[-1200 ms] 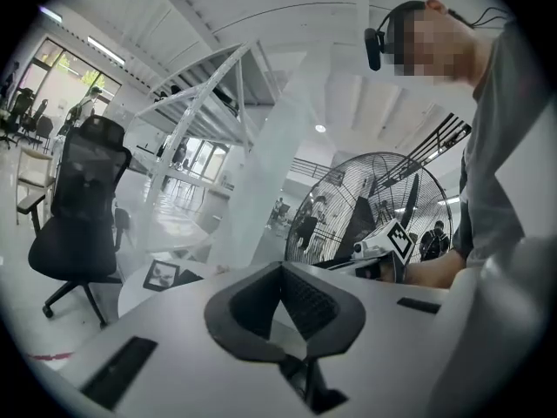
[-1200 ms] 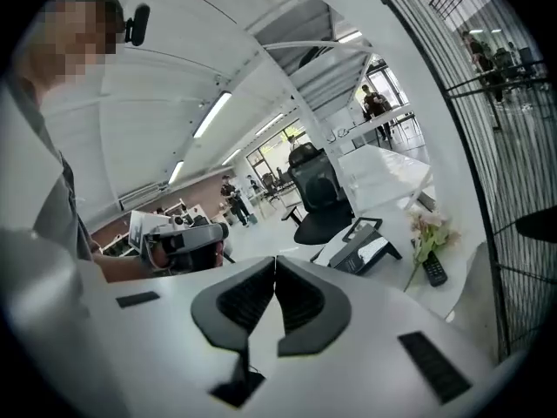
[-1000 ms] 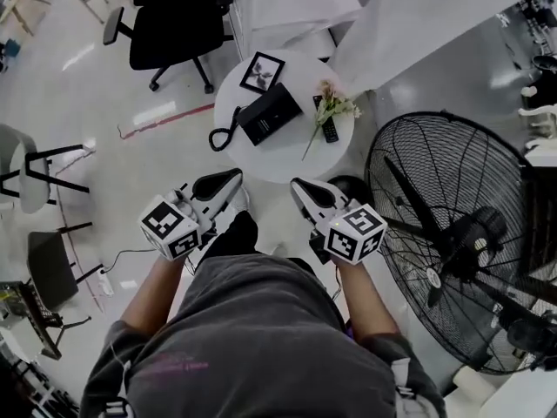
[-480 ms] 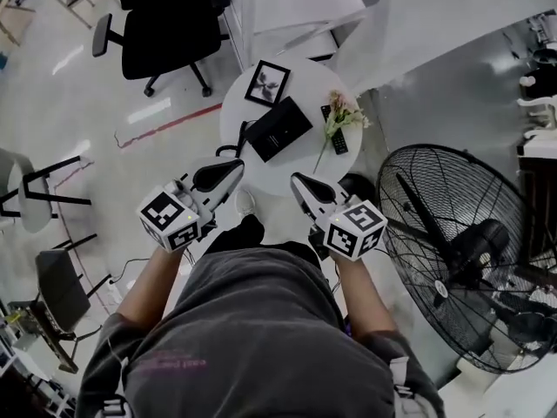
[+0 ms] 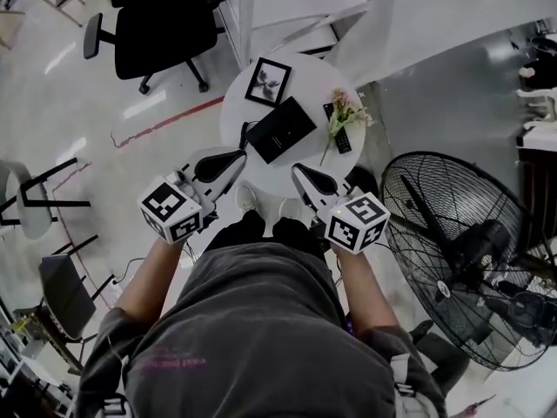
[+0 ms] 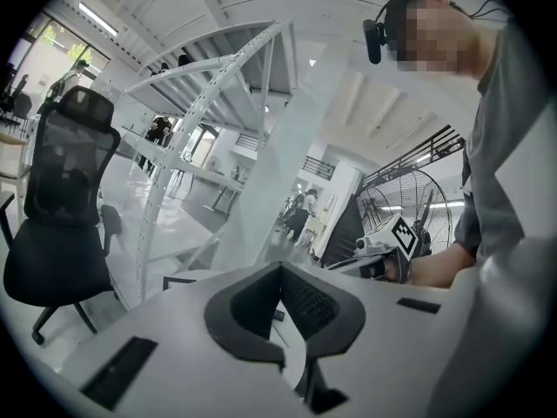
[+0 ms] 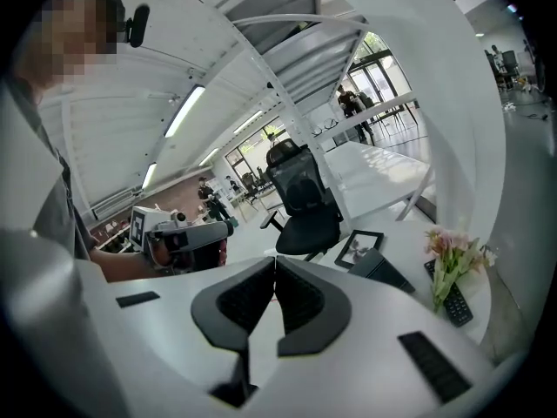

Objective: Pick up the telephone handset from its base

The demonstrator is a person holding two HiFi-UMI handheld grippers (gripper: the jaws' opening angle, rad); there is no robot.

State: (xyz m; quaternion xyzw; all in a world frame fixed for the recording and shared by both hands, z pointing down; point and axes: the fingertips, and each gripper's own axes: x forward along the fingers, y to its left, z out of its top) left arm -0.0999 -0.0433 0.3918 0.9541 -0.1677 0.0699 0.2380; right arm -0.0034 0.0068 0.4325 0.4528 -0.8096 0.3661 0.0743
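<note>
The small round white bench point(image 5: 300, 66) stands on glossy pale floor point(image 5: 130, 138). There is open floor on its left up to a black office chair point(image 5: 165, 24), a big wire-cage fan point(image 5: 470, 251) near its right, and a white slanted beam point(image 5: 418, 16) behind. The flat, boxy black telephone point(image 5: 280, 129) lies mid-bench between a framed picture point(image 5: 268, 81) and pale flowers point(image 5: 345, 116) with a remote point(image 5: 338, 138) beside them. Its handset cannot be told apart from the base. The left gripper point(image 5: 237, 157) and right gripper point(image 5: 298, 172) hang over the near rim. Their fingers, black ribbed pads in white shells, are pressed together on nothing. A second ago their tips only met that rim in the head view; now they overlap the bench's near part.
</note>
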